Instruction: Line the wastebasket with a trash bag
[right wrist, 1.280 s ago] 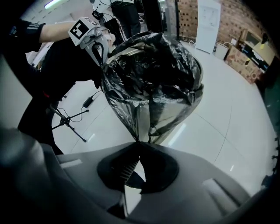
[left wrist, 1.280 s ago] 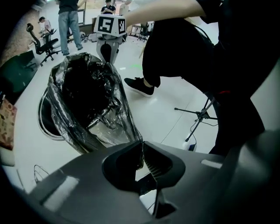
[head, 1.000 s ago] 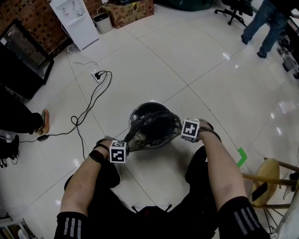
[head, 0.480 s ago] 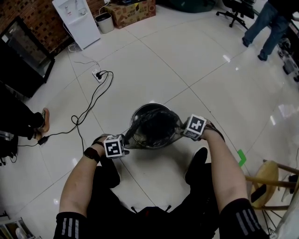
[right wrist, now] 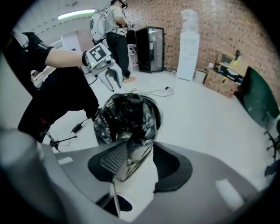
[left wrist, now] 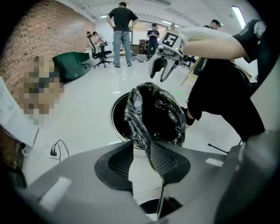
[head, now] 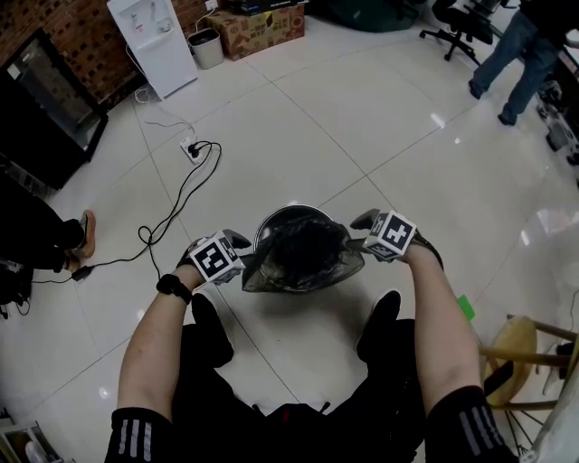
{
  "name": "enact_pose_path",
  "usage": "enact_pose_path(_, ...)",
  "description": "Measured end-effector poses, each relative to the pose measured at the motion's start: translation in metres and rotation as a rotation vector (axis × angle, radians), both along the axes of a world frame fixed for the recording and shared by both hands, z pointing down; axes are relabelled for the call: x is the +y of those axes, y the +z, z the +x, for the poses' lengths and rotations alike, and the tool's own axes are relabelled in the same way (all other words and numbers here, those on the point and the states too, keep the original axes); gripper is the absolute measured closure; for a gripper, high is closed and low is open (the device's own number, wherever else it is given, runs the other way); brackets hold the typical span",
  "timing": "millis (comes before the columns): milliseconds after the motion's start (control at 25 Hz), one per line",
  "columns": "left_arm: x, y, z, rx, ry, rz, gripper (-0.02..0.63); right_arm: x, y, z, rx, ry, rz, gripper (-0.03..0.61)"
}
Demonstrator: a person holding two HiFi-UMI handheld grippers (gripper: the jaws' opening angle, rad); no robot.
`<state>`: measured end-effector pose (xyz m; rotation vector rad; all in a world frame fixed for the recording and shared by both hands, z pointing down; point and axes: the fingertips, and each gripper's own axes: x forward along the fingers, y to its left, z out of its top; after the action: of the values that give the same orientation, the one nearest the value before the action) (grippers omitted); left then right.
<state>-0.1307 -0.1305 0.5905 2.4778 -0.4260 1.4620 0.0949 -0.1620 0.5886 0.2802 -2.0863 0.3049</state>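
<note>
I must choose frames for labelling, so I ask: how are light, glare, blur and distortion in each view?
Head view: even light, sharp, small glare spots on the glossy floor, tile lines bowed. Left gripper view: strong fisheye, dark corners, a mosaic patch at the left. Right gripper view: same fisheye; the trash bag glints, yet its folds read clearly.

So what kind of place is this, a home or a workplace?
Probably a shared office or lab workspace: a rolling office chair, a water dispenser by a brick wall, and a glass-door fridge.
</note>
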Motion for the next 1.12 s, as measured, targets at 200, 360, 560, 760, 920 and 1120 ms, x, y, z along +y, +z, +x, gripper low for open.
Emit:
enact_pose_path(200, -0.007, 0.010, 0.012, 0.065, -0.126, -0.205, 0.499, -0.032, 0.000, -0.017, -0.024, 0.118, 0.041, 0.388)
enact_pose_path(360, -0.009, 0.024, 0.017, -0.010, -0.117, -0.209, 0.545, -0.038, 0.018, -0.027, -0.059, 0.158, -0.023, 0.403)
enact_pose_path(560, -0.023, 0.026, 0.014, -0.022, -0.144, -0.167, 0.612, -0.043, 0.023, -0.033, -0.073, 0.149, -0.024, 0.569)
enact_pose_path(760, -0.064, 0.016, -0.001, 0.039, -0.287, -0.075, 0.612, -0.071, 0.015, -0.036, -0.099, 0.236, 0.053, 0.571)
enact_pose_path(920, -0.091, 0.025, -0.016, 0.080, -0.412, -0.066, 0.613, -0.090, 0.021, -0.043, -0.110, 0.308, 0.086, 0.571)
enact_pose_path(1120, -0.104, 0.059, -0.033, 0.125, -0.543, -0.132, 0.613, -0.107, 0.040, -0.043, -0.082, 0.410, 0.115, 0.568)
